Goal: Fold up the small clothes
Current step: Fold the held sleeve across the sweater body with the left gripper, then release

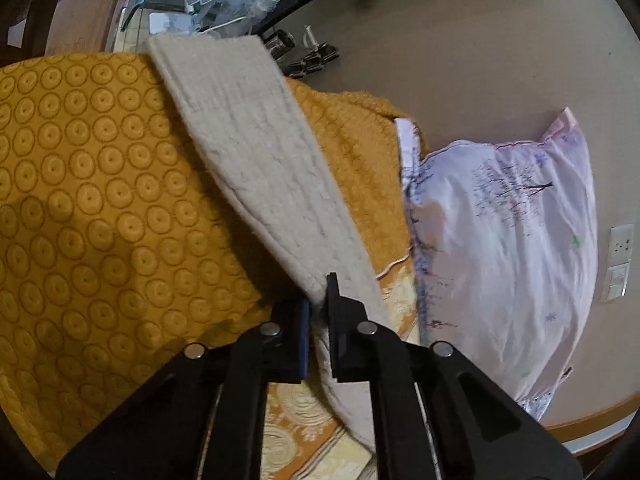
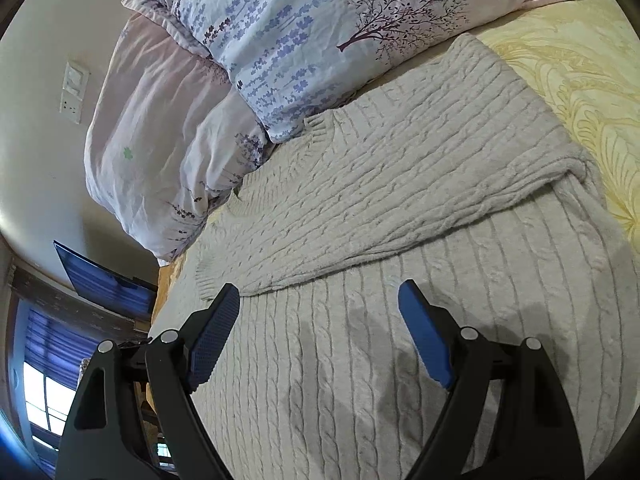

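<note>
Pinching the sweater's sleeve thinly at its edge, the left gripper could lose it mid-fold. The right gripper hangs spread, empty, above the sweater.
</note>
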`<action>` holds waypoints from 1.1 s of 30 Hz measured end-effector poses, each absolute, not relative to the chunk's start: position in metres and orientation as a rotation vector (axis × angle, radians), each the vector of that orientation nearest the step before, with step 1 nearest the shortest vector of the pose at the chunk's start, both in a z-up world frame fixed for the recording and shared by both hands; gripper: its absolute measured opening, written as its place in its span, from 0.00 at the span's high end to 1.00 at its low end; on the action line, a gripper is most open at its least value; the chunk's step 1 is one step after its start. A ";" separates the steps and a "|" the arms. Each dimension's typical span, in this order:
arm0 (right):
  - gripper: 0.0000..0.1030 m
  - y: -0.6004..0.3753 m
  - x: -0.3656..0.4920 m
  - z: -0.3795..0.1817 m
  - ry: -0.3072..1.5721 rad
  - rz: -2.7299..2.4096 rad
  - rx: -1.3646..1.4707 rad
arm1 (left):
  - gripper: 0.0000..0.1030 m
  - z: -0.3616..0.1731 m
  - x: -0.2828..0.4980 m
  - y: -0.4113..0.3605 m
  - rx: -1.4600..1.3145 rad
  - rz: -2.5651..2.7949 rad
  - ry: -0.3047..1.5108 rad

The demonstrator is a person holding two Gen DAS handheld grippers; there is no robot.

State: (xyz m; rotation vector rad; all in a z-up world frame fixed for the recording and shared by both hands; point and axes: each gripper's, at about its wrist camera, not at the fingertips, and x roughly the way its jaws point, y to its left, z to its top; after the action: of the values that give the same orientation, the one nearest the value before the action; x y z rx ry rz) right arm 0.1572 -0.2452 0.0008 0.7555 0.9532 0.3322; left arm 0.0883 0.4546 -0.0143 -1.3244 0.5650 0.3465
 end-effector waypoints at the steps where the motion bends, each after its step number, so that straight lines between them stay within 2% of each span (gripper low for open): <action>1: 0.19 -0.247 0.156 0.001 0.952 0.334 0.755 | 0.94 -0.007 0.090 0.451 -1.307 0.334 0.547; 7: 0.19 -0.256 0.150 0.007 0.921 0.333 0.773 | 0.94 0.051 0.112 0.403 -1.204 0.149 0.474; 14: 0.19 -0.260 0.142 0.012 0.909 0.347 0.771 | 0.94 0.094 0.166 0.287 -1.102 -0.165 0.509; 19: 0.19 -0.258 0.140 0.011 0.922 0.358 0.762 | 0.94 0.073 0.204 0.188 -1.078 -0.350 0.639; 25: 0.19 -0.257 0.140 0.011 0.934 0.368 0.735 | 0.92 0.006 0.231 0.104 -1.071 -0.369 0.895; 27: 0.19 -0.258 0.140 0.009 0.937 0.365 0.738 | 0.90 -0.011 0.232 0.089 -1.055 -0.354 0.969; 30: 0.19 -0.260 0.141 0.005 0.942 0.366 0.741 | 0.88 -0.018 0.231 0.094 -1.067 -0.367 0.975; 33: 0.19 -0.260 0.142 0.003 0.945 0.370 0.742 | 0.74 -0.012 0.228 0.112 -1.088 -0.339 0.946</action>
State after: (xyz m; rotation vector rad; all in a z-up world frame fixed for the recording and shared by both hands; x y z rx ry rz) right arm 0.1417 -0.2603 0.0034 0.7419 0.9446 0.3695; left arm 0.2280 0.1117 -0.0123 -1.0880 0.9458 -0.3392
